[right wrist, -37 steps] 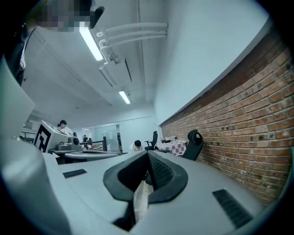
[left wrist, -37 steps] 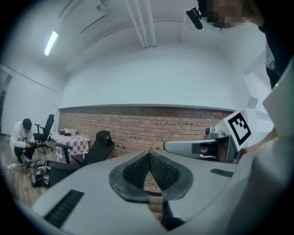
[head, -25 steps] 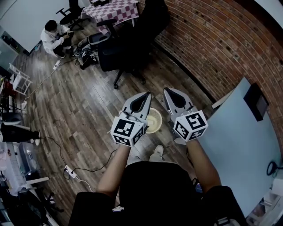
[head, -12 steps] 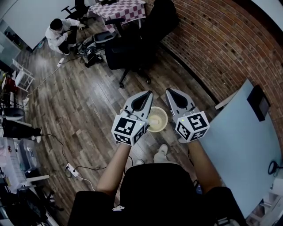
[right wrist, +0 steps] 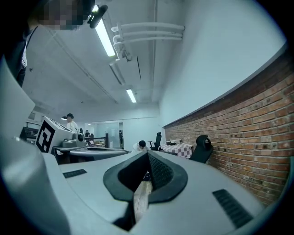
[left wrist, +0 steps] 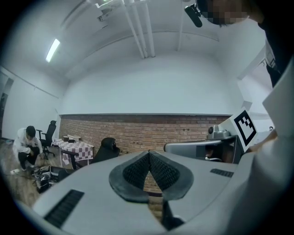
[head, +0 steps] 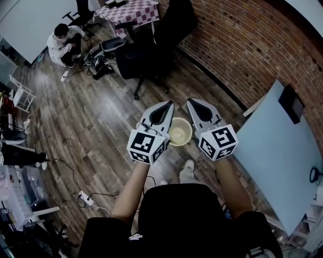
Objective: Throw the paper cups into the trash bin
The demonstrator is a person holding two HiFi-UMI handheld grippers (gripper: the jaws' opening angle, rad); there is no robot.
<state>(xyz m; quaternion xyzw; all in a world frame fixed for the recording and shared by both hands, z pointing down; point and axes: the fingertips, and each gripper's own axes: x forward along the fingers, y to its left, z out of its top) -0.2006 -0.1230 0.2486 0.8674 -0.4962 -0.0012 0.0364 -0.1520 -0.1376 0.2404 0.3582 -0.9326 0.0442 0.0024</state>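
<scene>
A red brick wall (head: 252,45) runs along one side of a workshop with a wood-plank floor (head: 91,116). A pale blue table (head: 272,151) stands out from the wall's foot, and a black office chair (head: 146,55) sits just off it. A checked-cloth table (head: 133,10) stands further along the same wall, and a person in white (head: 63,43) crouches well out from the wall beyond it.

In the foreground, well clear of the wall, a person holds two grey grippers level and side by side. The left gripper (head: 169,105) is on the far side from the wall and the right gripper (head: 191,103) on the near side. Each carries a cube printed with black-and-white square markers.

A single paper cup (head: 180,132) is lodged upright between the two gripper bodies. Its long axis is vertical, with the open mouth facing the ceiling and the base toward the floor. It sits behind the fingertips and outside both pairs of jaws, flanked by the inner side of each tool.

In the left gripper view the ribbed pads (left wrist: 138,172) meet with nothing between them. In the right gripper view the pads (right wrist: 161,172) also meet at the tip, and only floor shows through the slit below.
</scene>
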